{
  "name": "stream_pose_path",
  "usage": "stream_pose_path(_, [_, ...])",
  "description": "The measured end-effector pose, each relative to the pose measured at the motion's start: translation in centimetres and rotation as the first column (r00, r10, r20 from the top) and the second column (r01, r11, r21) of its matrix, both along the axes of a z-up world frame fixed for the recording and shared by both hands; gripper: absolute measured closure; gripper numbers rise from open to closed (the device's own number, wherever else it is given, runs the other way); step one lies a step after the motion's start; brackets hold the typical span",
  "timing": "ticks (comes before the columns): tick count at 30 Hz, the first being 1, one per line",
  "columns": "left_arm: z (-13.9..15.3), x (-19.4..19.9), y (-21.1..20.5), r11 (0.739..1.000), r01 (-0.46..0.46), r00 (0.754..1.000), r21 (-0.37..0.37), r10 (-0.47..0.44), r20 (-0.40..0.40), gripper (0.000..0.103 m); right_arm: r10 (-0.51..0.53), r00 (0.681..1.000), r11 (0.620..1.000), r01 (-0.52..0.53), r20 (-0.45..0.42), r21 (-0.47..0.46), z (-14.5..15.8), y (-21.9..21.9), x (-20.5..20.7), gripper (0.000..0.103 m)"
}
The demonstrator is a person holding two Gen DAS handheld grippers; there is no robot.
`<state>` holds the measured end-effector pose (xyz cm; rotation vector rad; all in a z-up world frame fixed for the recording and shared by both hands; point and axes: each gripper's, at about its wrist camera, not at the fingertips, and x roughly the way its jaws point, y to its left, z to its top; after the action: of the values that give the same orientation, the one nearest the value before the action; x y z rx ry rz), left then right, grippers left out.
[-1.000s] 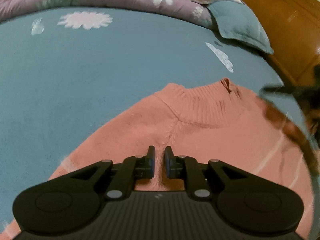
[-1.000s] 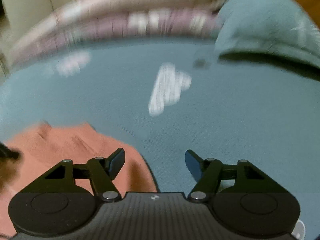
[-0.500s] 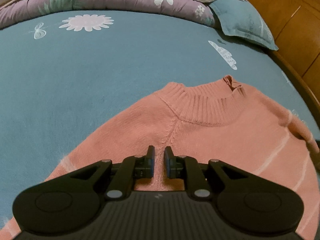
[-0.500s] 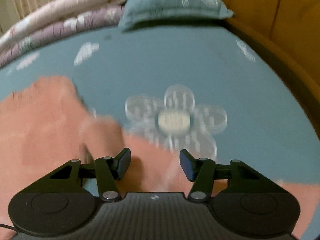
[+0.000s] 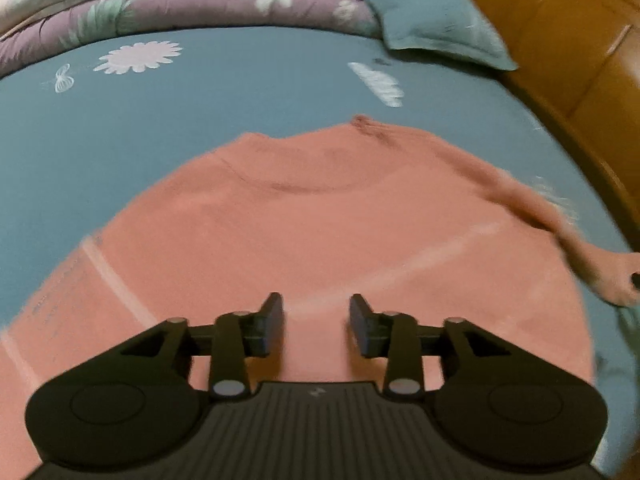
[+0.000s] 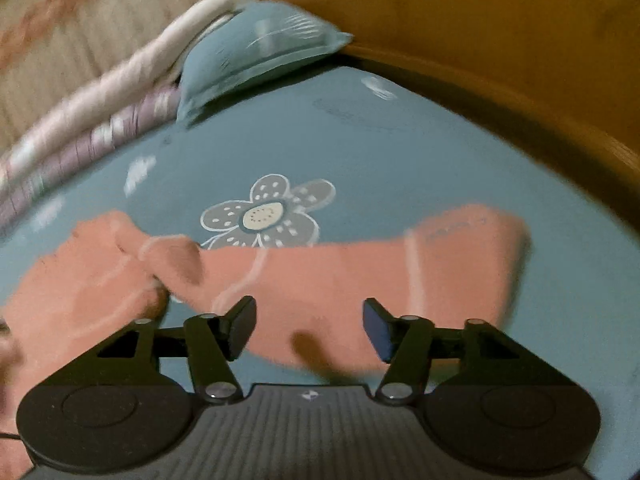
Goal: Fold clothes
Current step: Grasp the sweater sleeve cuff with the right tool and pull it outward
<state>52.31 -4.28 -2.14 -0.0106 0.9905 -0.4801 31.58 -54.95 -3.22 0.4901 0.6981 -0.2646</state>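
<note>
The left gripper (image 5: 316, 322) is seen with jaws just parted, nothing between them, above the salmon-pink knitted sweater (image 5: 320, 220) spread flat on the blue-grey flower-printed bedsheet (image 5: 200, 92). The right gripper (image 6: 309, 326) is seen with jaws spread, just widened, empty, over the sweater's outstretched sleeve (image 6: 400, 268). Beyond the sweater's collar, a teal pillow (image 5: 436, 28) is propped beside folded floral quilts (image 5: 192, 4).

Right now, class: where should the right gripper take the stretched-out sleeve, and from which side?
Probably grip the sleeve at its free cuff end, coming from above. It lies flat on the bedsheet, and the open right gripper already hovers over it.
</note>
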Motion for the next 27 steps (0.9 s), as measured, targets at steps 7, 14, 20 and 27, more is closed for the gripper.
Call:
stream_pose_path(7, [2.0, -6.8, -3.1, 0.988, 0.12, 0.992, 0.098, -0.123, 0.034, 0.055, -0.141, 0.987, 0.971, 0.122, 0.08, 0.208, -3.5, -2.5, -4.3, 0.031])
stream_pose_path(14, [3.8, -10.1, -4.2, 0.983, 0.144, 0.986, 0.11, -0.152, 0.069, 0.049, -0.341, 0.902, 0.835, 0.161, 0.265, 0.527, -7.8, -7.6, -4.9, 0.026])
stream_pose_path(20, [4.0, -11.6, -5.1, 0.982, 0.148, 0.984, 0.118, -0.158, 0.077, 0.049, -0.308, 0.91, 0.899, 0.183, 0.278, 0.398, -7.0, -9.3, -0.9, 0.027])
stream_pose_path(27, [4.0, -12.8, -5.2, 0.982, 0.142, 0.985, 0.128, -0.153, 0.082, 0.042, -0.299, 0.923, 0.92, 0.213, 0.24, 0.328, -6.6, -11.8, 1.6, 0.083])
